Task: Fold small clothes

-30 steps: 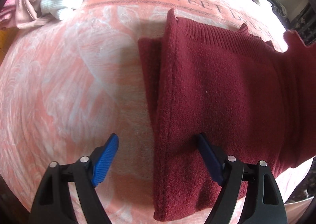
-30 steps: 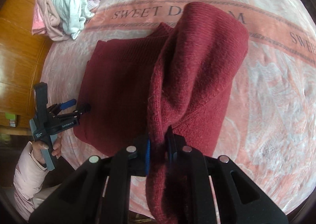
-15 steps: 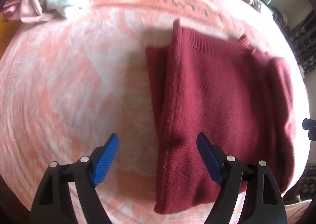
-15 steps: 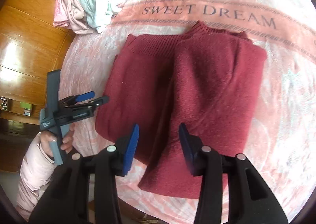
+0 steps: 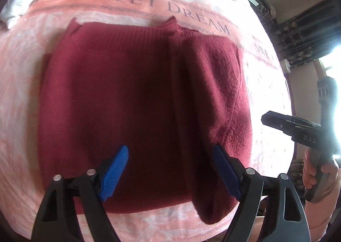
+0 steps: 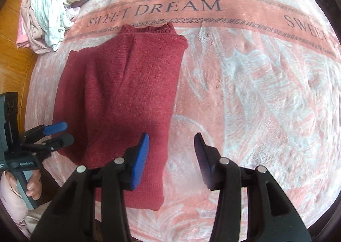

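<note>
Pink blanket (image 6: 245, 84) bare rightward, folded maroon sweater (image 6: 127, 84) left; both grippers agape, empty

Folded sweater (image 6: 125, 97) on blanket (image 6: 245, 97); clothes pile (image 6: 51, 11) behind, left.

The clothes pile (image 6: 49, 13) is cropped at the left wrist view's edge, its garments too jumbled to identify
</note>
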`<state>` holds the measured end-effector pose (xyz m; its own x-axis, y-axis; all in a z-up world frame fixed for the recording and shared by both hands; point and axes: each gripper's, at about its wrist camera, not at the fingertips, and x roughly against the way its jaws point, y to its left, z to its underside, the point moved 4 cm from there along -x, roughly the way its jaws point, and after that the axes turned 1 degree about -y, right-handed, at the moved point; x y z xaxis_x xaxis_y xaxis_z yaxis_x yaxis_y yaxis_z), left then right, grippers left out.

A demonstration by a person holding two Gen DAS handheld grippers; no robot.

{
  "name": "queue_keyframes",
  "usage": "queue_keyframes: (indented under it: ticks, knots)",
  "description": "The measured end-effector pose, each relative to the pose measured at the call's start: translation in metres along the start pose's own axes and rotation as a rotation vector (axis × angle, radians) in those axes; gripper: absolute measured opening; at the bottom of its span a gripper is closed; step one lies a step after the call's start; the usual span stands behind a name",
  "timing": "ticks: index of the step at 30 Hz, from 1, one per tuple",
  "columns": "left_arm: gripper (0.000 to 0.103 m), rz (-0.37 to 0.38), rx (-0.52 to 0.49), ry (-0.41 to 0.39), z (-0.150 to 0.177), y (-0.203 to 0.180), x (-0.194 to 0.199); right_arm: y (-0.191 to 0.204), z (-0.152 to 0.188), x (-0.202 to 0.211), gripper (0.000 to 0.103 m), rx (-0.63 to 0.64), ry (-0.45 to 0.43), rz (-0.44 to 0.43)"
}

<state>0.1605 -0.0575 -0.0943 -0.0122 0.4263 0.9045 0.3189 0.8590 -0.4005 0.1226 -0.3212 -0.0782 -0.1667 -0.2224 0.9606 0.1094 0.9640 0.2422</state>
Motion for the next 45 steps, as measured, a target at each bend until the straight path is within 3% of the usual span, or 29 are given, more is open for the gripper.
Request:
queue_keyframes:
  ticks: [13, 15, 17, 19, 27, 31, 33, 39, 45]
  knots:
    - [0.083, 0.056, 0.005, 0.060, -0.011, -0.045, -0.050, -0.017, 0.013, -0.018, 0.045, 0.005, 0.052, 0.005]
    - [0.078, 0.051, 0.002, 0.049, -0.011, -0.048, -0.050, -0.019, 0.014, -0.018, 0.045, 0.001, 0.054, -0.001]
    - [0.051, 0.051, -0.012, 0.029, -0.010, -0.052, -0.047, -0.020, 0.015, -0.018, 0.045, 0.003, 0.053, -0.001]
    - [0.018, 0.056, -0.031, 0.012, -0.012, -0.056, -0.041, -0.020, 0.015, -0.020, 0.045, 0.004, 0.058, -0.002]
    - [0.015, 0.091, -0.076, -0.129, -0.012, -0.063, 0.006, -0.007, 0.009, -0.012, 0.045, 0.009, 0.013, -0.046]
    - [0.015, 0.084, -0.090, -0.199, -0.011, -0.045, 0.046, 0.005, 0.005, -0.010, 0.043, -0.016, 0.004, -0.191]
    - [0.015, 0.053, -0.086, -0.222, -0.010, -0.030, 0.058, 0.018, 0.005, -0.013, 0.042, -0.002, 0.017, -0.223]
    - [0.015, 0.022, -0.032, -0.212, -0.010, 0.024, 0.071, 0.077, 0.007, -0.020, 0.040, 0.132, 0.025, -0.267]
    - [0.015, -0.005, -0.006, -0.226, -0.013, 0.052, 0.075, 0.117, 0.010, -0.037, 0.038, 0.229, 0.045, -0.228]
